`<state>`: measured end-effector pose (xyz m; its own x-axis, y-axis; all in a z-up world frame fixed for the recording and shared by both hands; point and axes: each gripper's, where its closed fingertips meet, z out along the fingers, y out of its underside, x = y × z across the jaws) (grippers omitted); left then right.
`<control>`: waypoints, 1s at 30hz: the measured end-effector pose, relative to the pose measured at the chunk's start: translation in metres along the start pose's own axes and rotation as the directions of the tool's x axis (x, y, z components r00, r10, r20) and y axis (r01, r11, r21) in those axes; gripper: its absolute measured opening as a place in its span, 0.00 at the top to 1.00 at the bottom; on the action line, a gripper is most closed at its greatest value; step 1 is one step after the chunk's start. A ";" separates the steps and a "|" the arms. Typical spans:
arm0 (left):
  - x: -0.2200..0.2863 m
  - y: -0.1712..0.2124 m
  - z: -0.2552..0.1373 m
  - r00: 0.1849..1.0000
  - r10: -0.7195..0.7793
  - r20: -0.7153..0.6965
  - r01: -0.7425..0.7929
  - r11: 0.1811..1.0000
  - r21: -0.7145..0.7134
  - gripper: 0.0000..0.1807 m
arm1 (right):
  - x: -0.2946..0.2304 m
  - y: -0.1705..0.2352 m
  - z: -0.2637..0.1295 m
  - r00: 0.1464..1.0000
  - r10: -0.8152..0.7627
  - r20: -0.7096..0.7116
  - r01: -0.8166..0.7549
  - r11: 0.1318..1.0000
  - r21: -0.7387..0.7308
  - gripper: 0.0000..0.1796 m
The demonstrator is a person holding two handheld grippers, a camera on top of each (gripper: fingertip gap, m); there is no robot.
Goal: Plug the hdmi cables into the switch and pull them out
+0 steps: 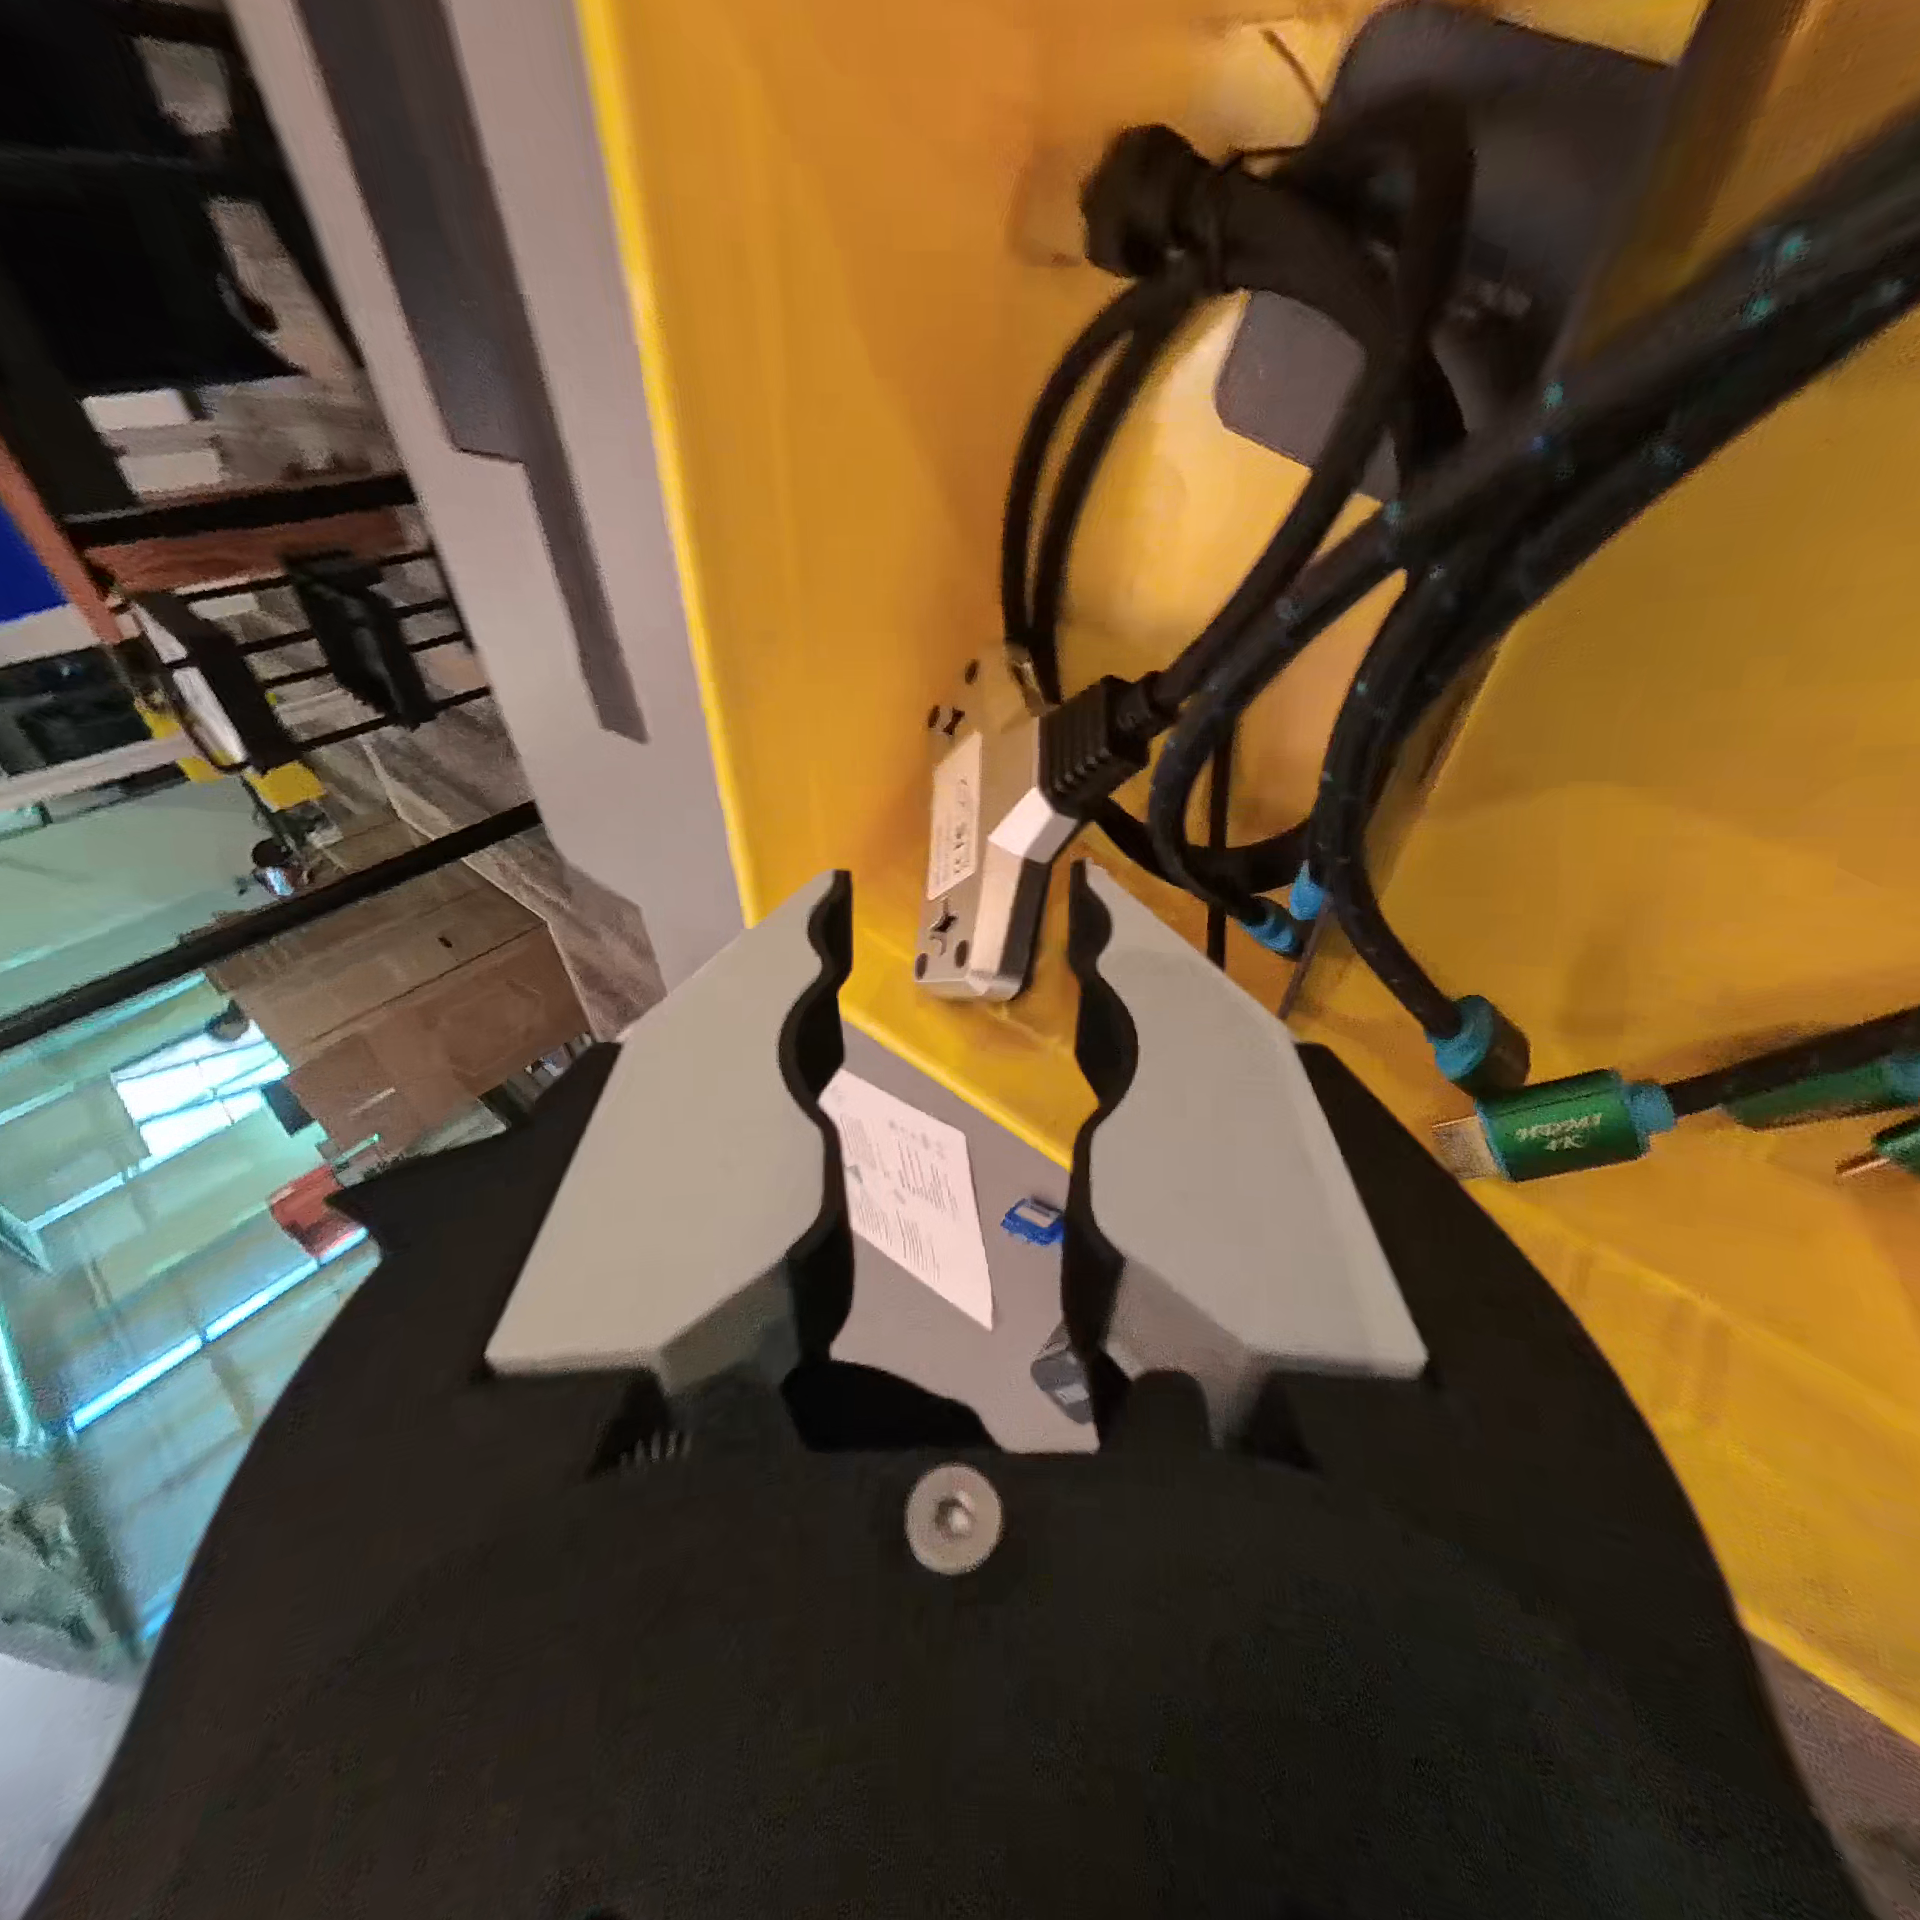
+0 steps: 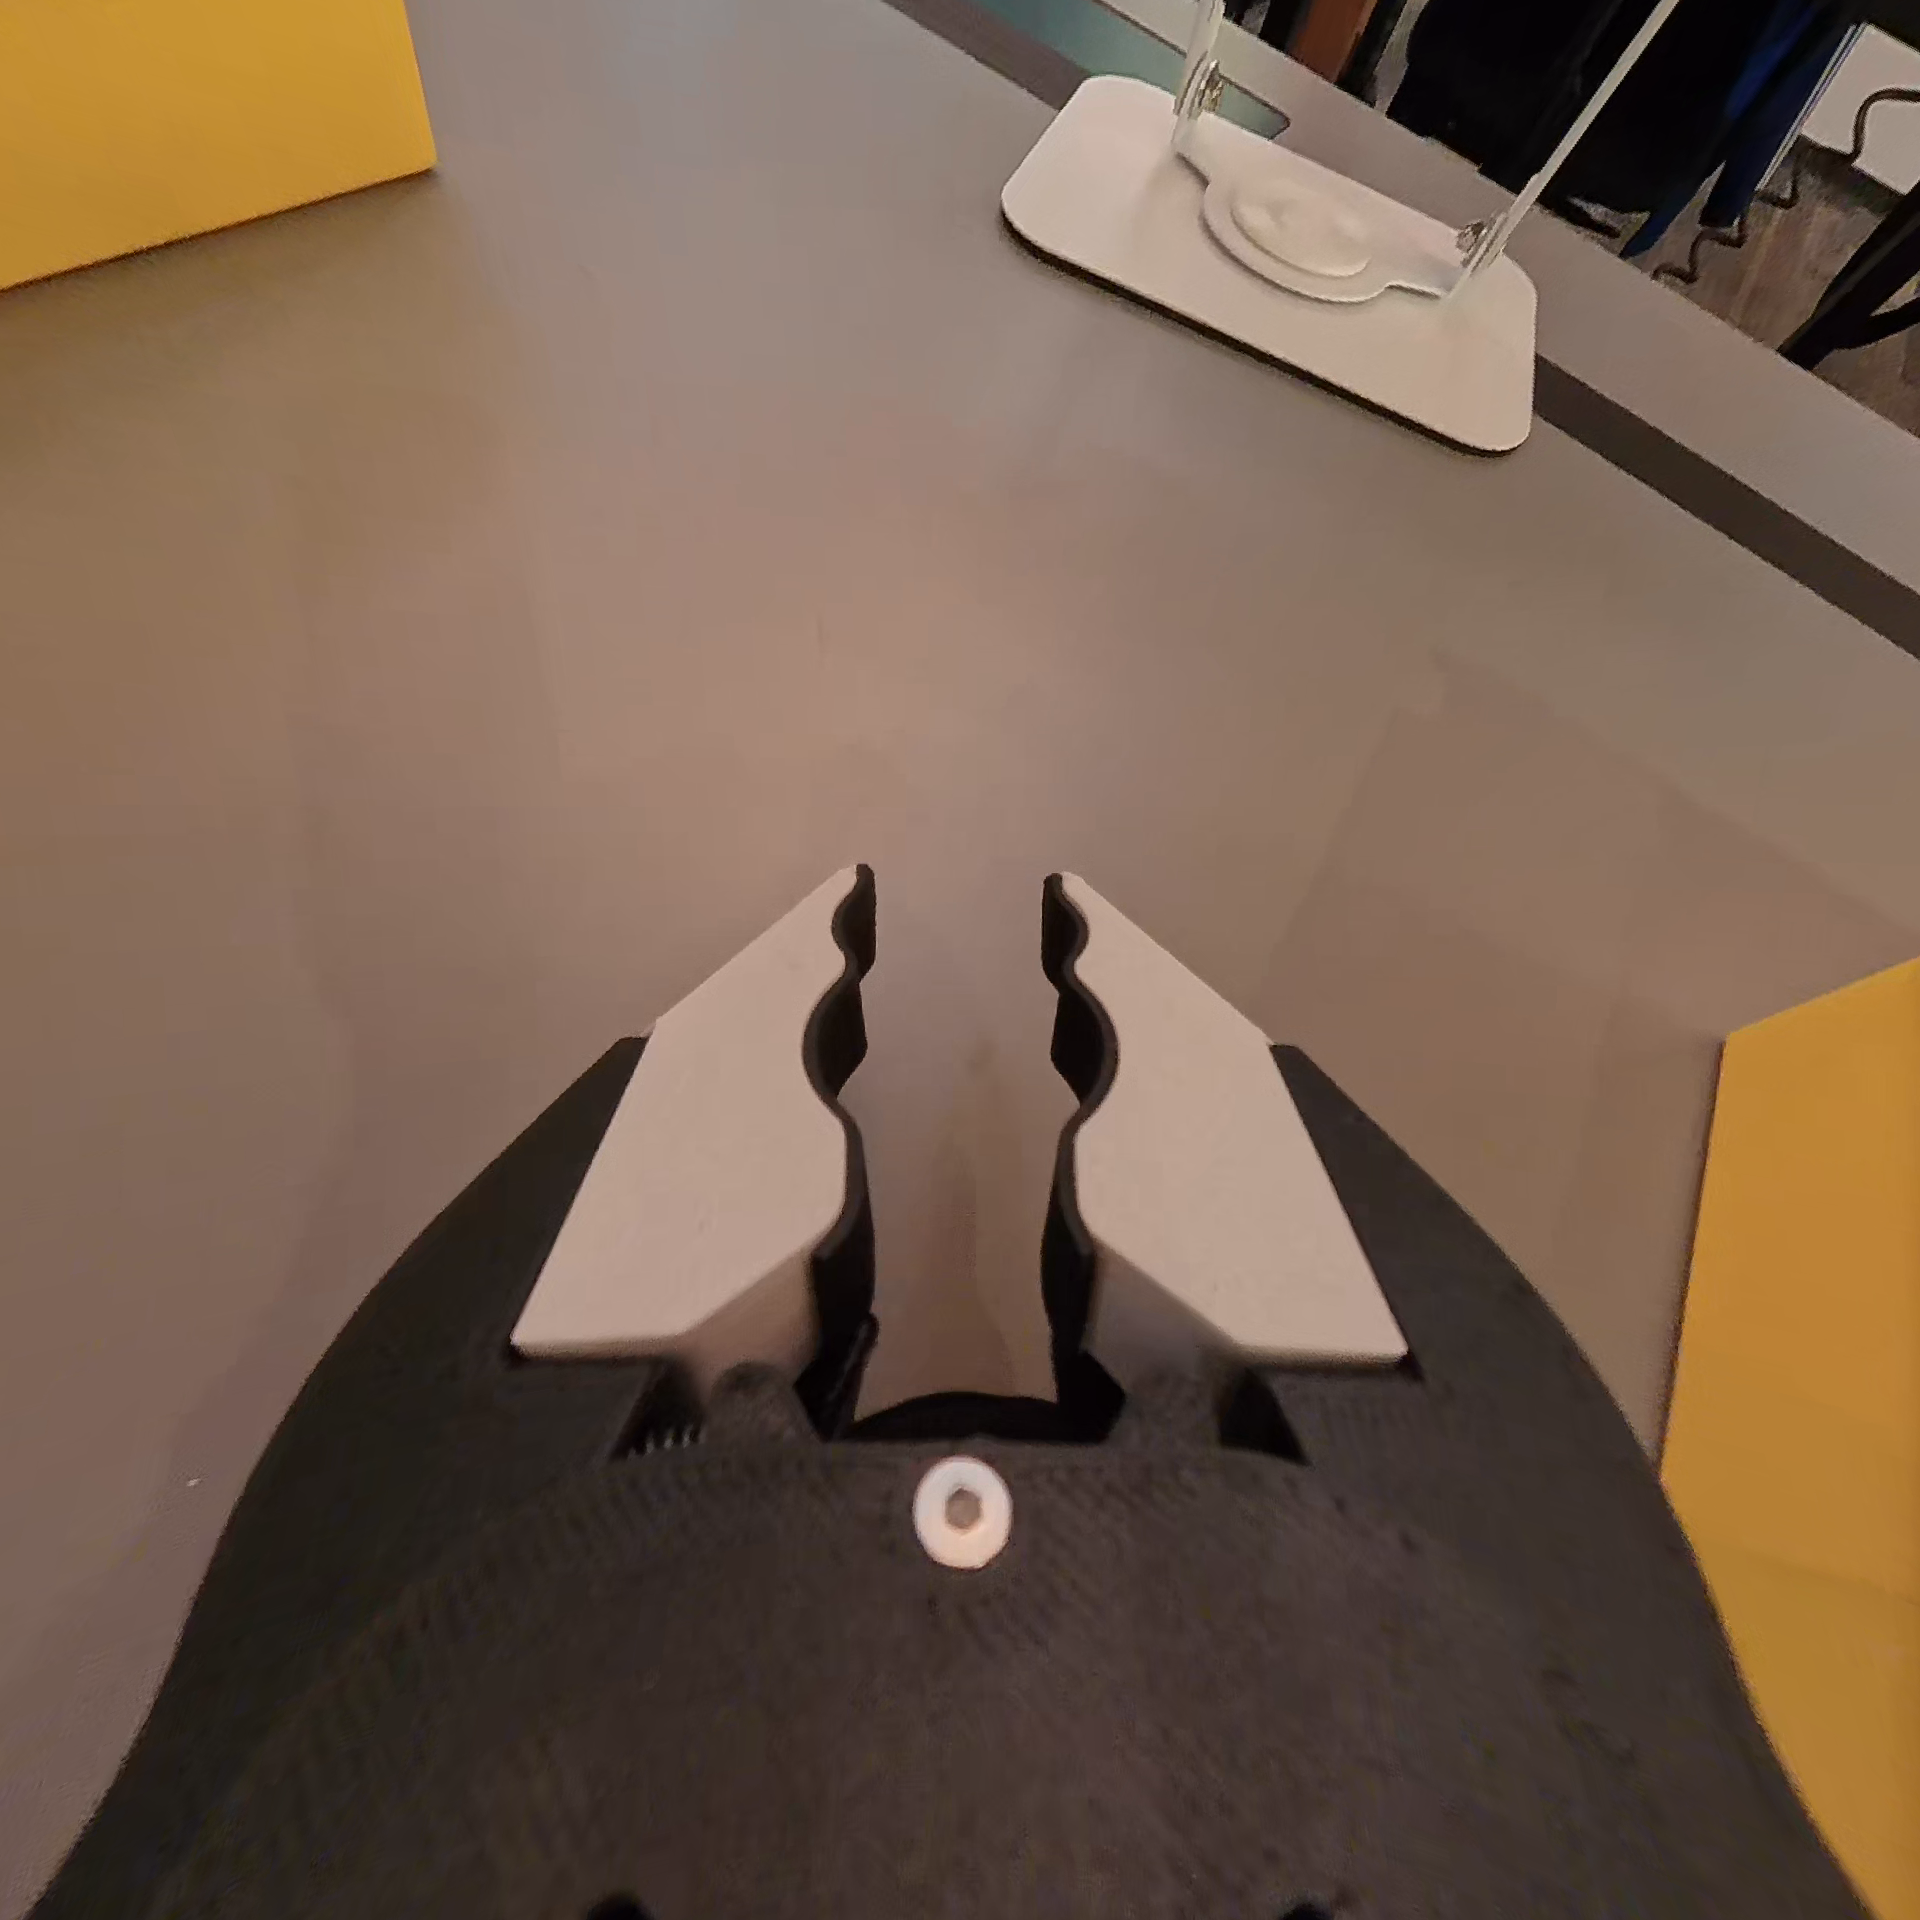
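My left claw (image 1: 961, 883) stands open and holds nothing. Just ahead of its tips lies the small silver metal box of the switch (image 1: 982, 883) on the yellow mat (image 1: 831, 416), with a black ribbed plug (image 1: 1091, 743) on a black cable apparently seated in its far end. Off to the right rests a loose green metal plug (image 1: 1548, 1127) on a braided cable. The switch looks light and likely to slide, so I would pinch each plug by its stiff shell, never the floppy cord. My right claw (image 2: 958, 883) is open too, empty above the bare grey table (image 2: 727, 520)
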<state>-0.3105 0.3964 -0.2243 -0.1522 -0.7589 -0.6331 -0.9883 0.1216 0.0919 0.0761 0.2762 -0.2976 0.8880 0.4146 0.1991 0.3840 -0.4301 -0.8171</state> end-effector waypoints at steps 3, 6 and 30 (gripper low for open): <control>0.008 -0.003 0.016 0.997 0.069 -0.041 -0.069 0.998 0.006 0.77 | -0.002 0.002 0.004 1.000 0.000 0.011 0.000 1.000 -0.010 0.84; 0.012 -0.007 0.031 0.983 0.171 -0.065 -0.171 0.985 0.007 0.80 | -0.004 0.001 0.005 1.000 -0.006 0.022 0.006 1.000 -0.006 0.84; 0.015 -0.009 0.067 0.912 0.411 0.003 -0.411 0.911 -0.010 0.89 | -0.004 -0.001 0.007 0.997 0.019 0.071 -0.020 1.000 0.009 0.85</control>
<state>-0.3030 0.4268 -0.2857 -0.5452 -0.6397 -0.5418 -0.8383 0.4165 0.3518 0.0703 0.2802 -0.3011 0.8748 0.4624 0.1442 0.3641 -0.4314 -0.8254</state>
